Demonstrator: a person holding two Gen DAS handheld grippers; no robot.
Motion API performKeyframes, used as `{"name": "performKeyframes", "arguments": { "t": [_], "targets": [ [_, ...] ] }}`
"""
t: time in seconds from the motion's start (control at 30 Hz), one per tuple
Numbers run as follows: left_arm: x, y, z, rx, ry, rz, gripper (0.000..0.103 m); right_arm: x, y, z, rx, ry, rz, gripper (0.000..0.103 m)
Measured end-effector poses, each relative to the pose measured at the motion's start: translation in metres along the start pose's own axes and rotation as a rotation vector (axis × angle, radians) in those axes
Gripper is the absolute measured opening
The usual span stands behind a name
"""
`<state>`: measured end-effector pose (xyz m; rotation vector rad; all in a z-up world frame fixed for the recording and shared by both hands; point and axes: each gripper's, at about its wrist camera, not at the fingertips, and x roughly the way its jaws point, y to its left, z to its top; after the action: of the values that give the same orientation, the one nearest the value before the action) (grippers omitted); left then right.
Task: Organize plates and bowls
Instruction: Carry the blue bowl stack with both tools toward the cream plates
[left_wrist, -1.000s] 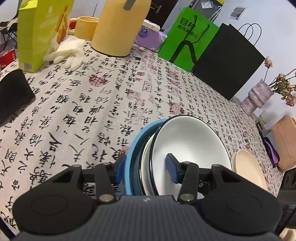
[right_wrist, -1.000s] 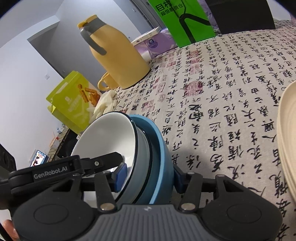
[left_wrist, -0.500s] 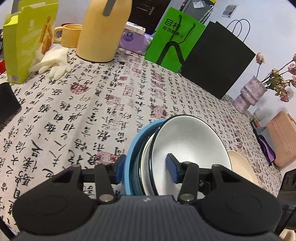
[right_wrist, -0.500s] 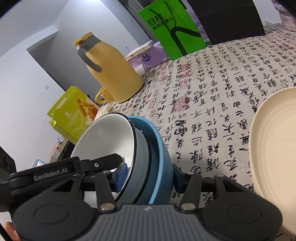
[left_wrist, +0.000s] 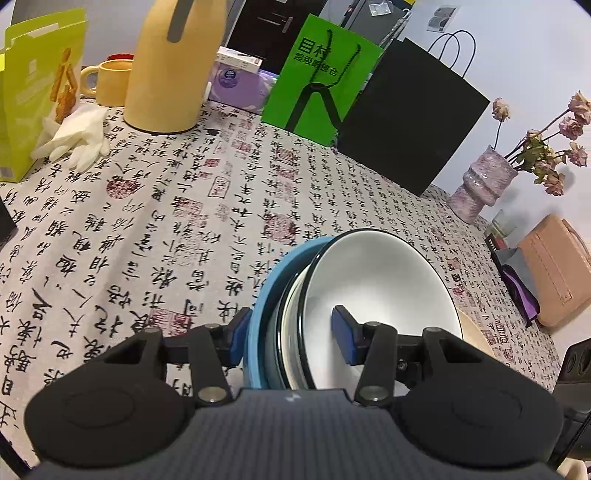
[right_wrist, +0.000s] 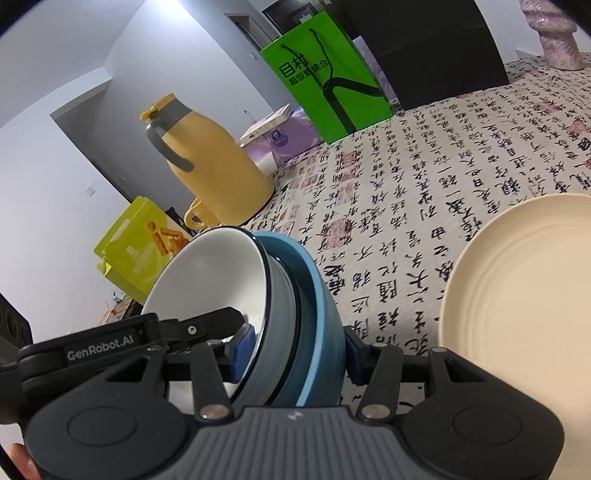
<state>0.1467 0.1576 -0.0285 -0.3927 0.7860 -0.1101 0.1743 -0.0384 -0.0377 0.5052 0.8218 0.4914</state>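
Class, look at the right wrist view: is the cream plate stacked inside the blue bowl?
No: the cream plate lies apart on the tablecloth, beside the blue bowl.

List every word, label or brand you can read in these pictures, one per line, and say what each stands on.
"GenRobot.AI": white lettering on the black arm of the left tongs, seen in the right wrist view.
"目村": large white characters on the bright green paper shopping bag.
Smaller white line beneath it on the bag: too blurred to read surely.
Black calligraphy and red seals on the printed tablecloth: distorted, not reliably readable.
Yellow-green snack box, purple tissue pack: print too small.
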Motion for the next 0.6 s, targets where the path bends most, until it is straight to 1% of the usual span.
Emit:
{"name": "performKeyframes", "arguments": {
  "t": [0.6],
  "targets": [
    [0.003, -0.040, -0.003, 0.034, -0.007, -0.015, 0.047, -0.031, -0.022, 0.006, 0.025, -0.048, 0.000, 0.050]
  ]
}}
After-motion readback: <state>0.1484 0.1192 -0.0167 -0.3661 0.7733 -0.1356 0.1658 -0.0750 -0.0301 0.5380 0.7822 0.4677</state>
